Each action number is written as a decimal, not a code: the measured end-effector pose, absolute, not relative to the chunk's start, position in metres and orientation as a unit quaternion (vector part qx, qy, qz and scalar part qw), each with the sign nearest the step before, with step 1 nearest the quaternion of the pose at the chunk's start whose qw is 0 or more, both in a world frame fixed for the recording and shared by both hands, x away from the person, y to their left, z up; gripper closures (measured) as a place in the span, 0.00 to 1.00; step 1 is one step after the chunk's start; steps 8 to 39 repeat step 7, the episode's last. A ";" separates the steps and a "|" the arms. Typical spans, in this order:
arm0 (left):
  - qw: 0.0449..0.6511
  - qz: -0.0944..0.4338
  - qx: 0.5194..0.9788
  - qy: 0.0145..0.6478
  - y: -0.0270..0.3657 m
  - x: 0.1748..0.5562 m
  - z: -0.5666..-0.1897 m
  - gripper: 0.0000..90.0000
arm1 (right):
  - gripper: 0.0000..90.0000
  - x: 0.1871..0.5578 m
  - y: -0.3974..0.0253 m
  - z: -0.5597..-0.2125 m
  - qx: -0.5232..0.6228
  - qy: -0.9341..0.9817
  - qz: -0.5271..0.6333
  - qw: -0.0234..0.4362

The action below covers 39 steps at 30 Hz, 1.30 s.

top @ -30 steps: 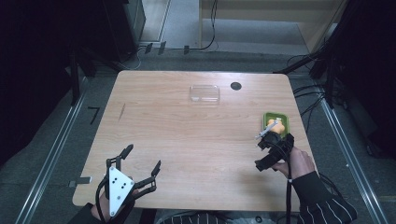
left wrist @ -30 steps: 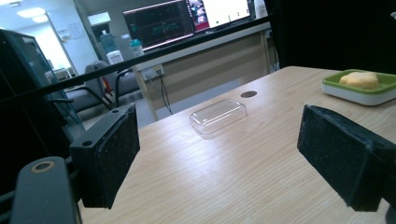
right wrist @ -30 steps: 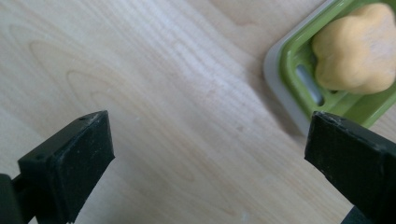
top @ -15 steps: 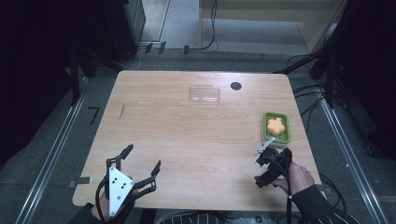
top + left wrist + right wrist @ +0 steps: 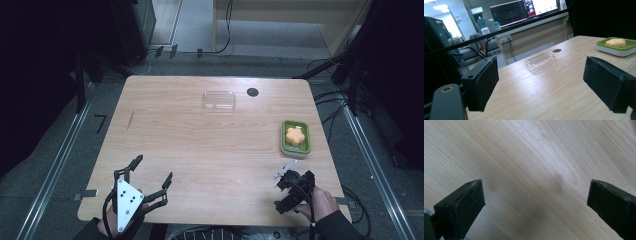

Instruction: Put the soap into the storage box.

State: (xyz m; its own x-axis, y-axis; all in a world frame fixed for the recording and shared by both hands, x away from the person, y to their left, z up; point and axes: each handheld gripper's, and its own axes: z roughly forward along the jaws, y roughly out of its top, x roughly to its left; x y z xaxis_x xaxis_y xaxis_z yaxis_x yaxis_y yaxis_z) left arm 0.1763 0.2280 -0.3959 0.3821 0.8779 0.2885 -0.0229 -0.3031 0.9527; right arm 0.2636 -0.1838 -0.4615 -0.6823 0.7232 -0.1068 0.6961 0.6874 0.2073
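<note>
Yellow piece (image 5: 295,134): star-like, lying inside the green tray (image 5: 303,148) near the table's right edge; in the left gripper view it sits at the upper right (image 5: 616,42) in the same tray (image 5: 604,48).
Left claw (image 5: 152,170): at the near-left corner of the table (image 5: 200,145), held by a hand at the bottom edge; jaws spread wide, pointing up the table, nothing between them. In its own view (image 5: 541,86) the two black pads stand far apart over bare wood.
Right claw (image 5: 287,172): at the near-right of the table, just short of the green tray and apart from it; held by a hand (image 5: 320,202) in a dark sleeve.
Right claw opening: wide in its own view (image 5: 536,202), jaws at either side with plain wood grain between; it grips nothing.
Clear lid (image 5: 219,100): flat on the far middle of the table, beside a dark round hole (image 5: 252,92); also in the left gripper view (image 5: 540,62).
</note>
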 end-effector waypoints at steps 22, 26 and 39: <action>0.495 0.455 0.668 0.320 0.228 0.177 -0.396 0.14 | 0.02 0.264 -0.186 -0.461 0.389 0.913 0.080 0.093; 0.495 0.455 0.668 0.320 0.228 0.177 -0.396 0.14 | 0.02 0.264 -0.186 -0.461 0.389 0.913 0.080 0.093; 0.495 0.455 0.668 0.320 0.228 0.177 -0.396 0.14 | 0.02 0.264 -0.186 -0.461 0.389 0.913 0.080 0.093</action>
